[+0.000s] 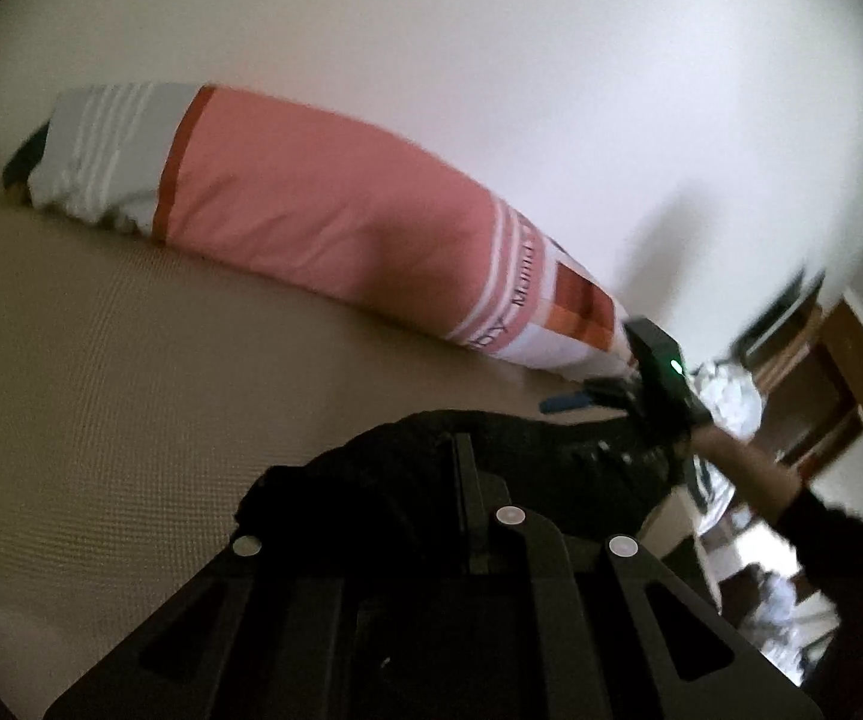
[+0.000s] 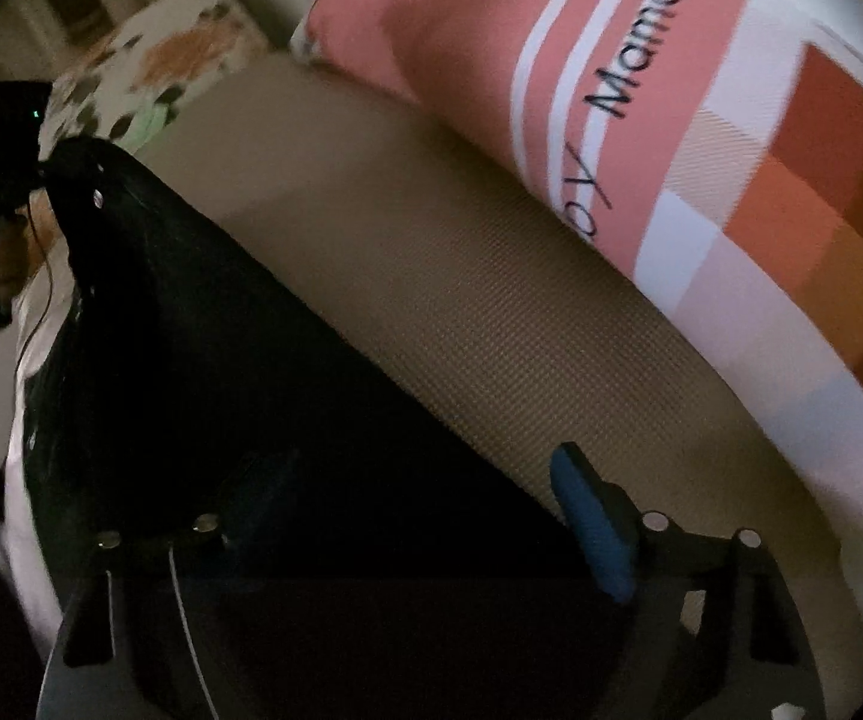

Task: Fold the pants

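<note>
Honestly, risk: black fabric pants (image 2: 239, 360) slipping over the tan woven bed surface (image 1: 131, 360); left gripper (image 1: 461, 480) clenched on them, right gripper (image 2: 431, 516) spread wide.

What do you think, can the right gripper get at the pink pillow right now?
Probably yes: the right gripper looks open, and only bare tan mattress lies between it and the pink pillow. The black pants sit to its left.

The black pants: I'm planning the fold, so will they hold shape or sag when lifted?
The black pants will probably sag: they drape in soft folds between the two tools. They look light, since a pinched edge carries them. The woven bed cover may drag on trailing cloth.
</note>
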Motion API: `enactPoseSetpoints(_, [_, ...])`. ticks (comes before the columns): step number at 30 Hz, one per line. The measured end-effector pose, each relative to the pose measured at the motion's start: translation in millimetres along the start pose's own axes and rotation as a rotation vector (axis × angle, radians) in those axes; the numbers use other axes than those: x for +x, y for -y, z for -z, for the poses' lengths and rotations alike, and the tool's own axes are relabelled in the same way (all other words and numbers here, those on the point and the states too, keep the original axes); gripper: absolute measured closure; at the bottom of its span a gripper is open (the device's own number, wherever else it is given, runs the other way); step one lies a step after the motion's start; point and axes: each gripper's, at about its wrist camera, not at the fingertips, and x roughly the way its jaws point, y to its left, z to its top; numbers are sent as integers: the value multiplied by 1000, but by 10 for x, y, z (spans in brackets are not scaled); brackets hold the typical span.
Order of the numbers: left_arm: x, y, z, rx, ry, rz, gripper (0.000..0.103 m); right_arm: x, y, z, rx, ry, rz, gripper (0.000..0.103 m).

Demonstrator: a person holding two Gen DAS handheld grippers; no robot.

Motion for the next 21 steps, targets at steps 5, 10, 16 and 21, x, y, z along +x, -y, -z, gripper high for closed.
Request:
enactPoseSetpoints(5, [-129, 140, 31, 60, 3, -6, 94, 95, 83, -32, -97, -129, -39, 38])
enactPoseSetpoints(10, [-147, 231, 42, 86, 2, -17, 93, 112, 250, 38, -137, -214, -9, 65])
enactPoseSetpoints(16, [-138, 280, 65, 97, -4, -44, 93, -11, 410, 186, -118, -215, 64, 91])
enactPoseSetpoints(21, [-129, 296, 61, 103, -4, -93, 93, -306, 227, 314, -105, -89, 209, 95])
